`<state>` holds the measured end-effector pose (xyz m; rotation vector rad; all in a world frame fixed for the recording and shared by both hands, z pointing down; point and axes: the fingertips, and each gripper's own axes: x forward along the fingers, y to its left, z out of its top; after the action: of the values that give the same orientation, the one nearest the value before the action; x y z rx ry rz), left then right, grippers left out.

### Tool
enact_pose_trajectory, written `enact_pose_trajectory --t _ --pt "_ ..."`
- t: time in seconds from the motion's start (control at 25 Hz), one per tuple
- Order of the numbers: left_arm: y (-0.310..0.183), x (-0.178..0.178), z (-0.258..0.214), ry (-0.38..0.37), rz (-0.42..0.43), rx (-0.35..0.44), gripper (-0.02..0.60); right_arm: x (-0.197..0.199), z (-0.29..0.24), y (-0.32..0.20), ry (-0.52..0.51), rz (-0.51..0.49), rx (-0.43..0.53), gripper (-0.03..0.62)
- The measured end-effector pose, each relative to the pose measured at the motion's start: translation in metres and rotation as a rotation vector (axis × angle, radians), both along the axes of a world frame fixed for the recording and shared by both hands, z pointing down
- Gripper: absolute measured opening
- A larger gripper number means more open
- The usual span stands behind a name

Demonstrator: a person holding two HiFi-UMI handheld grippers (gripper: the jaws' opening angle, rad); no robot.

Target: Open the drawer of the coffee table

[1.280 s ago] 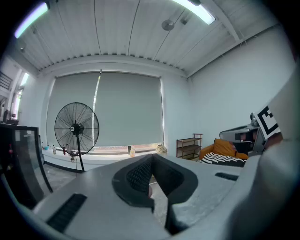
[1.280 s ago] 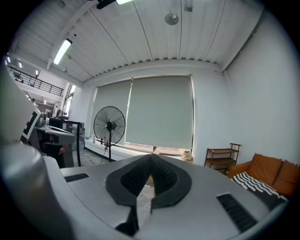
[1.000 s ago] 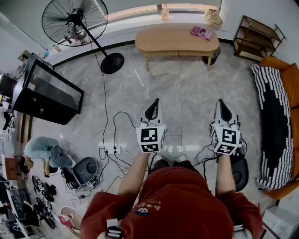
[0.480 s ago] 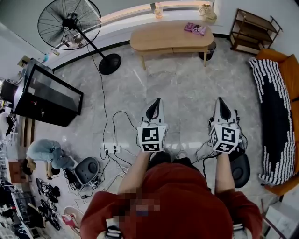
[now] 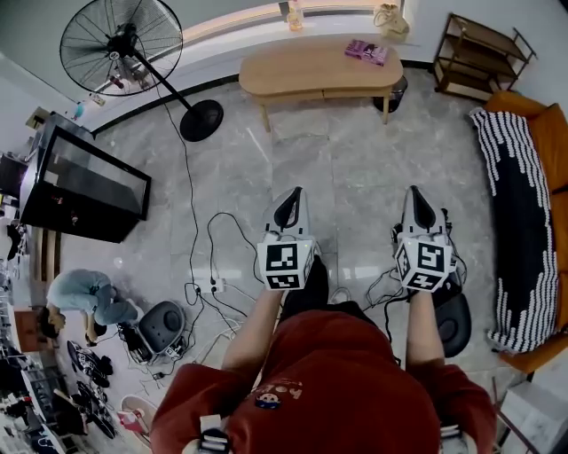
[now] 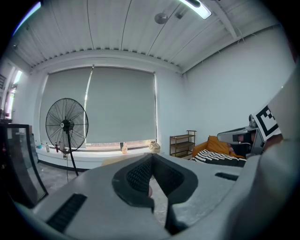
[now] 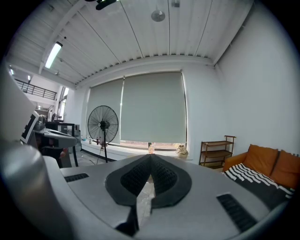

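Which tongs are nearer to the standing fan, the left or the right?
Left. The left tongs are below and right of the fan in the head view; the right tongs are farther right, toward the sofa.

- Two grippers: the left gripper (image 5: 291,195) and the right gripper (image 5: 417,192).
- One coffee table (image 5: 302,75), with one pink book (image 5: 366,51) on it.
- One standing fan (image 5: 120,43).
- One shelf rack (image 5: 470,55).
- One orange sofa (image 5: 552,142), with one striped throw (image 5: 519,222) on it.
- One black cabinet (image 5: 84,182).
- One bottle (image 5: 294,15) on the windowsill (image 5: 240,22).
- Two people: the person in red (image 5: 337,381) and a crouching person (image 5: 84,293).
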<state>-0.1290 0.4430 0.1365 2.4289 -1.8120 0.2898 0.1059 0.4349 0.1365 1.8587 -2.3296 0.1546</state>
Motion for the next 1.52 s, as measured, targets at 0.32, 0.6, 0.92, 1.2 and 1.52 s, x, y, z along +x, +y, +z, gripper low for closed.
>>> enact_pose_trajectory --t 0.32,0.6,0.92,1.2,1.52 --pt "-0.072 0.002 0.013 0.014 0.03 -0.011 0.005 0.001 0.011 -0.06 0.01 0.035 -0.019 -0.003" --pt "-0.151 -0.005 0.013 0.014 0.077 -0.016 0.005 -0.006 0.008 -0.132 0.013 0.074 -0.03 -0.004" --pt "-0.241 -0.045 0.006 0.031 0.074 -0.012 0.005 -0.043 0.005 -0.22 0.035 0.077 -0.044 -0.003" --pt "-0.301 -0.088 0.016 0.044 0.053 -0.026 0.005 -0.084 0.003 -0.284 0.059 0.056 -0.036 -0.003" --pt "-0.347 -0.11 0.014 0.053 0.037 -0.001 0.005 -0.106 -0.002 -0.326 0.09 0.046 -0.012 -0.004"
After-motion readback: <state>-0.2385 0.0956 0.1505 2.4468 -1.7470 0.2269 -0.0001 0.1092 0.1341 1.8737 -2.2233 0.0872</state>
